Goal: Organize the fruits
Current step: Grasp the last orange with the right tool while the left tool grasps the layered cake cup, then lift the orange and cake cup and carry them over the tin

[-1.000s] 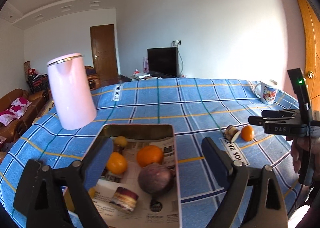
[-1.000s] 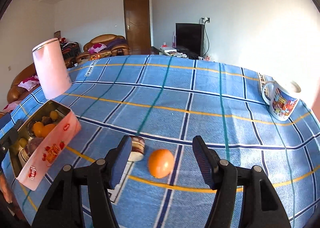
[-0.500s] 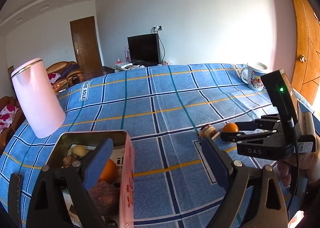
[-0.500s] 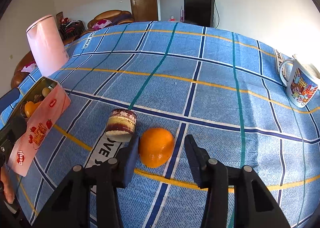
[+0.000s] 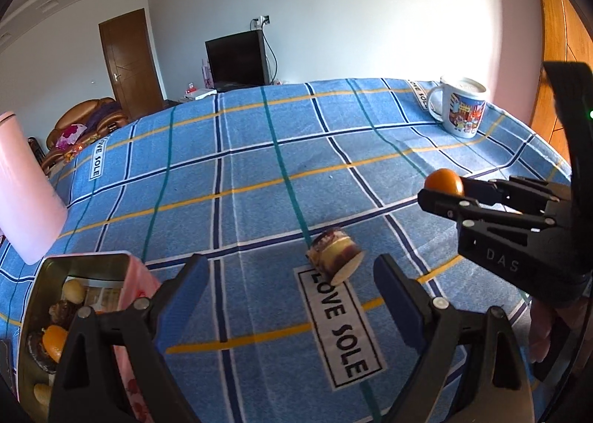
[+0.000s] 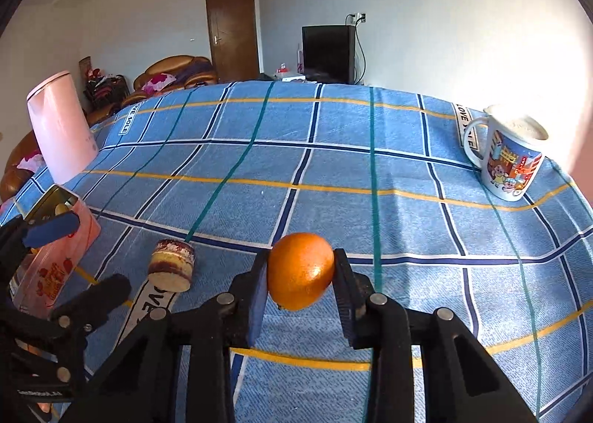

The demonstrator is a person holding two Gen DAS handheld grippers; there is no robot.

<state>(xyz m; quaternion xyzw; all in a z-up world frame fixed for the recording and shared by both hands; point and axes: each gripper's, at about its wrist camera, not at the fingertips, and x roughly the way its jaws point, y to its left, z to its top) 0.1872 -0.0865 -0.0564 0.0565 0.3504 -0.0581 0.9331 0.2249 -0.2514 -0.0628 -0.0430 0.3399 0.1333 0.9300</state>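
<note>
On the blue plaid tabletop, an orange is seen clamped between the just-closing jaws of the right gripper, presumably for transfer to the fruit tin at left w/ other fruit. The left gripper is held w/ jaws wide apart, empty, nr. a cake slice.

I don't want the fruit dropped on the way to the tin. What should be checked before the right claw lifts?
1. Right claw shut on the round orange fruit, a pad on either side: ok.
2. Orange clear of the layered cake piece: ok.
3. Open metal tin has spare room: cannot tell.
4. Left claw open and empty: ok.
5. Printed mug off the route: ok.
</note>
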